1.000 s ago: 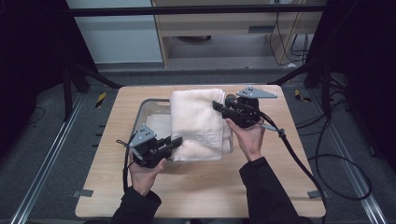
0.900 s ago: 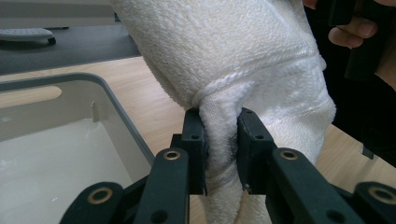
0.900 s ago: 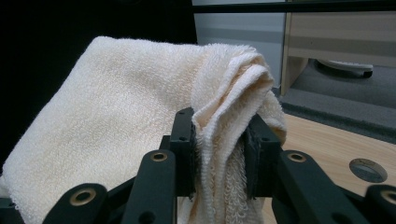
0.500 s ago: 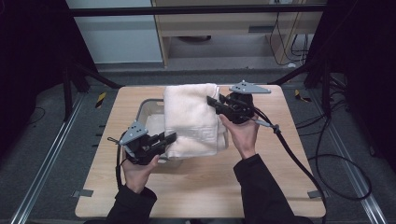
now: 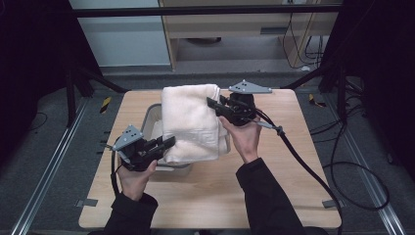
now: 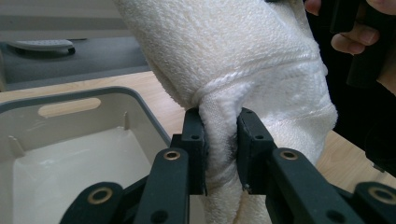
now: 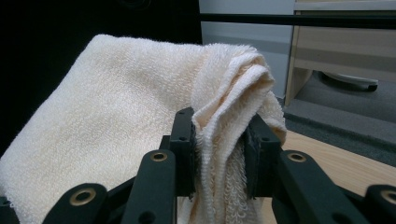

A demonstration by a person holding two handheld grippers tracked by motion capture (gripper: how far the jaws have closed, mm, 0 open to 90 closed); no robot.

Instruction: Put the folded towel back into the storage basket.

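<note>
A folded cream towel [image 5: 192, 122] is held up over the wooden bench [image 5: 274, 191] by 2 grippers, 1 at each end. In the high view the left gripper [image 5: 169, 142] is seen at the towel's near left corner, gripped by the person's left hand [image 5: 133, 171], and the right gripper [image 5: 211, 103] is seen at the far right edge, gripped by the right hand [image 5: 246, 137]. The towel hangs tilted between them, its far end higher, and most of a grey plastic bin [image 5: 152, 117] on the bench is covered by it from above.

In the left gripper view the fingers [image 6: 194, 140] are clamped on a bunched fold of the towel [image 6: 243, 60], the cloth squeezed into a narrow neck between the 2 pads; the open bin [image 6: 70, 100] lies below and to the left, its pale inside bare where it can be seen.

In the right gripper view the fingers [image 7: 183, 140] are likewise closed on a pinched edge of the towel [image 7: 107, 102], several layers being gathered between them, and the rest of the cloth spreads away to the left. A bare strip of bench [image 7: 336, 154] is seen behind at the right
</note>
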